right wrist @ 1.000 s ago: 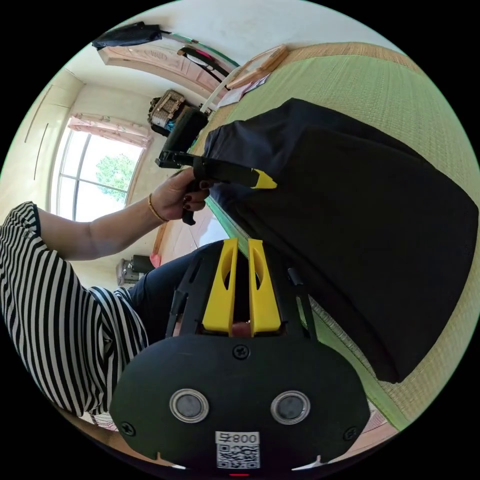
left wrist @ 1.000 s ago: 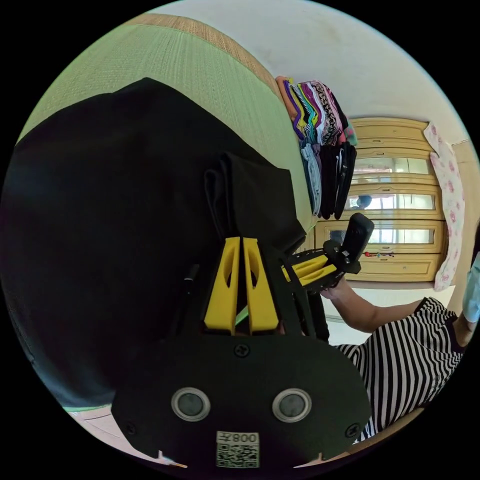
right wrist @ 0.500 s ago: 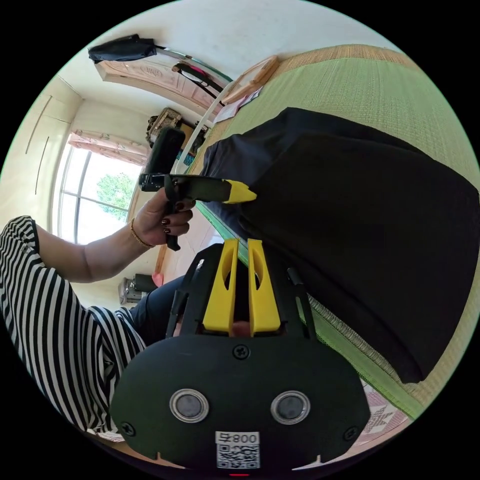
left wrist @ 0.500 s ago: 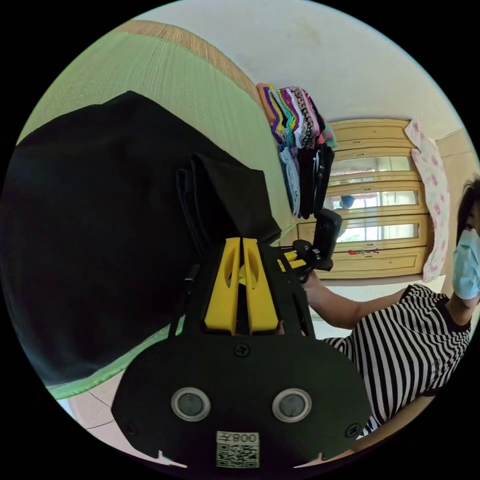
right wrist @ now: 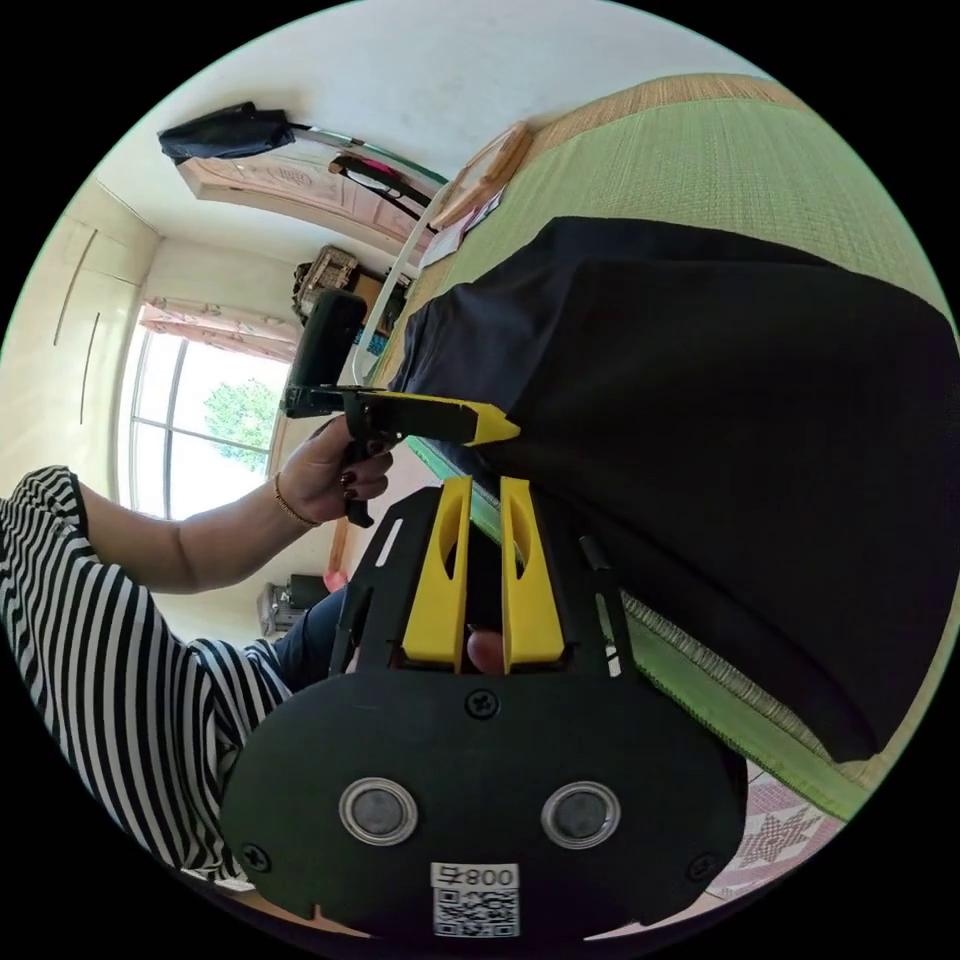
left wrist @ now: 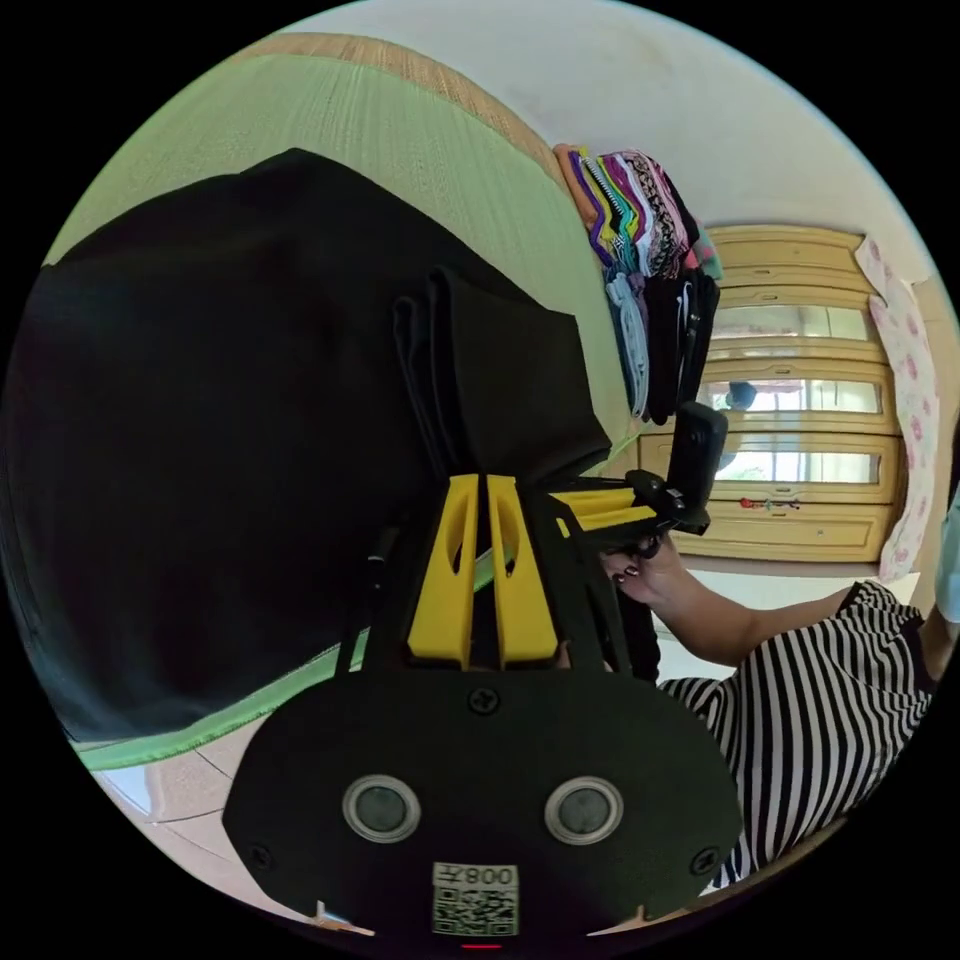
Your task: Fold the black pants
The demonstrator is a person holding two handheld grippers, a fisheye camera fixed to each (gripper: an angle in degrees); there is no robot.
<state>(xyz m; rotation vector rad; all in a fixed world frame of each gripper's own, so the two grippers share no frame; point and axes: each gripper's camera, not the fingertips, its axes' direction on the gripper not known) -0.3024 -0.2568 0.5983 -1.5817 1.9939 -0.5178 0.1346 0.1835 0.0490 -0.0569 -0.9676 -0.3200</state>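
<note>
The black pants (left wrist: 220,400) lie spread on a green woven mat (left wrist: 400,130). One folded edge (left wrist: 500,380) is raised, and my left gripper (left wrist: 486,482) is shut on it, its yellow jaws close together with cloth between them. In the right gripper view the pants (right wrist: 750,430) cover most of the mat (right wrist: 700,150). At their near edge my right gripper (right wrist: 486,484) is shut on dark cloth. The other gripper (right wrist: 495,428), held by a hand (right wrist: 335,475), sits just above it. In the left gripper view, the right gripper (left wrist: 600,508) is beside the raised fold.
A stack of folded colourful clothes (left wrist: 645,260) stands on the mat by a wooden wardrobe (left wrist: 800,400). A person in a striped shirt (left wrist: 820,700) is at the mat's edge, over a tiled floor (right wrist: 775,820). A window (right wrist: 200,420) and a door frame (right wrist: 300,180) are behind.
Both grippers stay shut on the pants' edge. In the right gripper view the left gripper has come closer to the right jaws. Both cameras have shifted a little.
</note>
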